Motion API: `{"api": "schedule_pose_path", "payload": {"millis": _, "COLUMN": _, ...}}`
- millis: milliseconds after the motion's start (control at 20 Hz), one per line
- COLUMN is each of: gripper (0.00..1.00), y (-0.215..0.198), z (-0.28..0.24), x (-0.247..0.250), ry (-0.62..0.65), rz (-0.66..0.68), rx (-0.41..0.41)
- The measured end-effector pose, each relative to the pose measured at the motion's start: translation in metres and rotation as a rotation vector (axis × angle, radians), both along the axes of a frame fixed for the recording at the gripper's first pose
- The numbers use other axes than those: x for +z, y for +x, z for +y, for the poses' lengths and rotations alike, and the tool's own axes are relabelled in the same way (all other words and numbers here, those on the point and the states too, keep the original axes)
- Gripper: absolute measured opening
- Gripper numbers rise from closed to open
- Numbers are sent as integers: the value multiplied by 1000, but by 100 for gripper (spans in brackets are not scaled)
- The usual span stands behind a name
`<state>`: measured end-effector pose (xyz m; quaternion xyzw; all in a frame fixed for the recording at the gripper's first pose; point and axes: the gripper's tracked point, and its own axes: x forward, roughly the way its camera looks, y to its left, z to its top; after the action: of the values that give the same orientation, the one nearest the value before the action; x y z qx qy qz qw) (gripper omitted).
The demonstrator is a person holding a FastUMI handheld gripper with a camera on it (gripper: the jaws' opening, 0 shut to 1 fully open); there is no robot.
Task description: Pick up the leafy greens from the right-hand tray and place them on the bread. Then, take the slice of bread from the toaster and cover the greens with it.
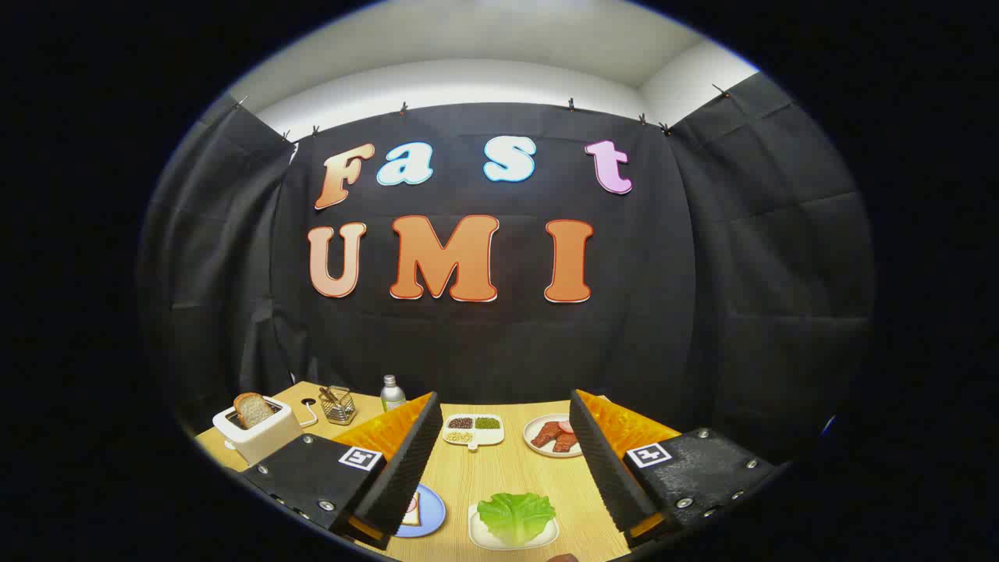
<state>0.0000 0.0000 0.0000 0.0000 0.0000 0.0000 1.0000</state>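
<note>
Sitting at the far left of the wooden bench (499, 476), a white toaster (261, 433) holds a slice of bread (251, 409) that stands upright out of its slot. Just right of the toaster and further back is a small wire basket (338, 404) with dark utensils in it, and right of that a small silver bottle (392, 393) stands near the black cloth wall.

The hand-held gripper (511, 476) hangs over the bench with its two fingers spread wide apart, nothing between the pads. The left finger (402, 468), black with a ribbed foam face and orange backing, partly covers a blue plate (428, 511); a flat slice of bread (411, 509) on that plate peeks out from behind the finger's edge.

Between the fingers and near their tips, the leafy greens (516, 515) lie on a white tray (480, 531), clear of both pads, closer to the left finger's tip than to the right. Beyond the greens, further along the bench and also between the fingers, a white divided dish (473, 431) carries dark, green and pale fillings. Right of it, a round white plate (535, 431) bears reddish-brown meat slices (556, 437), its right side hidden behind the right finger (609, 468).
</note>
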Motion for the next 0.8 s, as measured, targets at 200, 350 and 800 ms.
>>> {"api": "schedule_pose_path", "payload": {"millis": 200, "gripper": 98, "y": 0, "z": 2, "x": 4, "ry": -4, "rz": -15, "rx": 10}}
{"api": "schedule_pose_path", "payload": {"millis": 350, "gripper": 98, "y": 0, "z": -1, "x": 4, "ry": -14, "rz": -13, "rx": 8}}
{"api": "schedule_pose_path", "payload": {"millis": 800, "gripper": 98, "y": 5, "z": -4, "x": 4, "ry": -22, "rz": -10, "rx": 4}}
